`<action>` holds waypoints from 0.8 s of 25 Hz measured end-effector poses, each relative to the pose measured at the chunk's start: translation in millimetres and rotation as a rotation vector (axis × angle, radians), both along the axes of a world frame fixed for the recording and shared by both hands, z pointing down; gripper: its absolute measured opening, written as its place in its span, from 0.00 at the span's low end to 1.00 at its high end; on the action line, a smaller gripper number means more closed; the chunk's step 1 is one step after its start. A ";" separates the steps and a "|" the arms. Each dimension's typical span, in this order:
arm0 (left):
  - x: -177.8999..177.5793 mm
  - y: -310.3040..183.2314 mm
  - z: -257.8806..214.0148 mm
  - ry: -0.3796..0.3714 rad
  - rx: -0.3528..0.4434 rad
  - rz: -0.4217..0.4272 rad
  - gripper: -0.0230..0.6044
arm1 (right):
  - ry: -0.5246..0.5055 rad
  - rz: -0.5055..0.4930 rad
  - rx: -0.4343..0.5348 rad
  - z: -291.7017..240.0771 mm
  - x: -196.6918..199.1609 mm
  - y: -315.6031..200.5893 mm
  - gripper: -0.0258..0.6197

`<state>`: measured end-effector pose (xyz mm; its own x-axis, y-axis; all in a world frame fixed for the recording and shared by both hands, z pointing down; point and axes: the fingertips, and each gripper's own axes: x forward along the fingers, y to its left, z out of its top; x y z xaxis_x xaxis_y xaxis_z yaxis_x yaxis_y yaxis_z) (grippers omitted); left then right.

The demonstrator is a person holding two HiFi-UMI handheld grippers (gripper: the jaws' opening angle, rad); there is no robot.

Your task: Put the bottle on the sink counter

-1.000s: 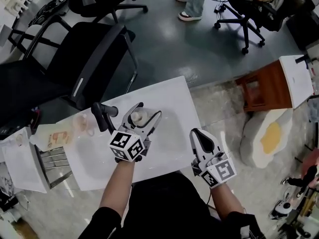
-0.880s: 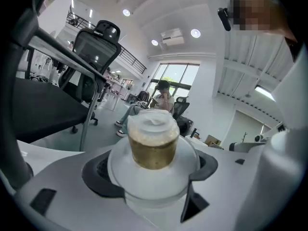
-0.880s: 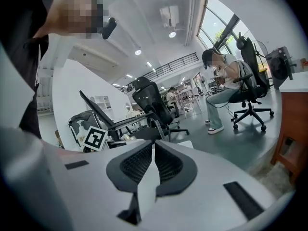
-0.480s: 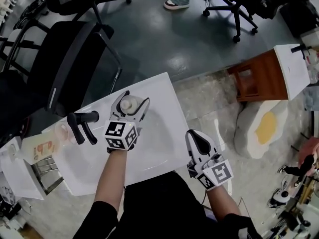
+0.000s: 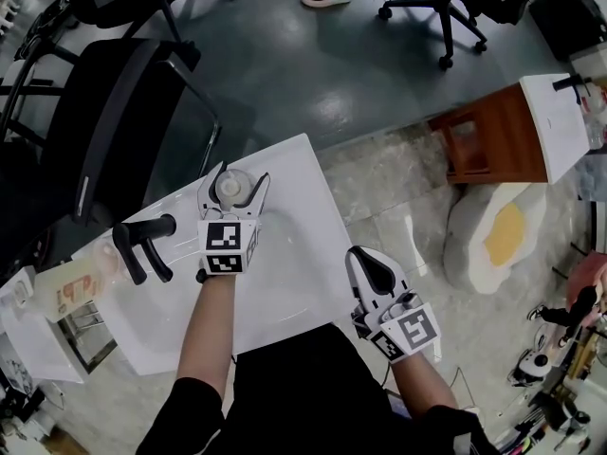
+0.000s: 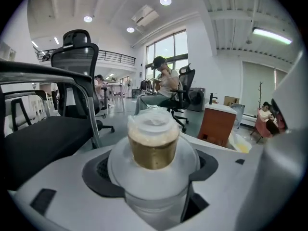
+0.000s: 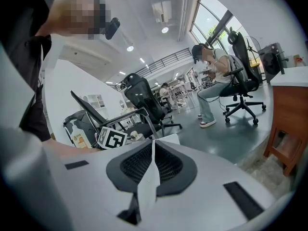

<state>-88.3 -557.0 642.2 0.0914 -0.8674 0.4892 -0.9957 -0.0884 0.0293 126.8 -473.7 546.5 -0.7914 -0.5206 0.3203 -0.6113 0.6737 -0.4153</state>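
A clear bottle [image 5: 230, 190] with a gold collar and a clear cap [image 6: 154, 148] stands upright between the jaws of my left gripper [image 5: 235, 181], which is shut on its body [image 6: 151, 172]. It is at the far edge of the white sink counter [image 5: 302, 173], beyond the basin; whether its base touches the counter is hidden. My right gripper [image 5: 364, 263] hangs at the counter's near right corner, jaws shut together with nothing in them [image 7: 153, 162].
A black faucet [image 5: 142, 249] rises left of my left gripper. A soap bottle [image 5: 64, 290] stands on the counter's left end. A black office chair [image 5: 123, 112] is behind the counter. A wooden stand [image 5: 493, 145] and an egg-shaped rug [image 5: 498, 235] lie to the right.
My left gripper has carried the bottle from over the basin, beside the faucet, to the counter's far edge. The right gripper has hardly moved.
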 end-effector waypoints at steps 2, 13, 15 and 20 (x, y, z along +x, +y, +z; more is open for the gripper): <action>1.2 0.9 0.8 -0.016 -0.004 0.003 0.60 | -0.001 -0.001 -0.003 0.1 -0.1 -1.6 0.09; 2.9 1.7 -2.3 0.041 0.029 0.025 0.71 | -0.006 -0.042 0.017 -3.1 -14.9 1.5 0.09; 2.4 5.1 -2.4 0.051 0.026 0.023 0.72 | 0.000 -0.043 0.024 -3.6 -14.3 3.4 0.09; 2.2 19.1 -13.3 0.057 0.047 0.018 0.72 | 0.001 -0.013 0.049 -11.6 -12.3 13.2 0.09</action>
<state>-86.1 -537.8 628.9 0.1340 -0.8871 0.4417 -0.9907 -0.1093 0.0811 114.6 -460.5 534.9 -0.7981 -0.5252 0.2955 -0.6025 0.7016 -0.3805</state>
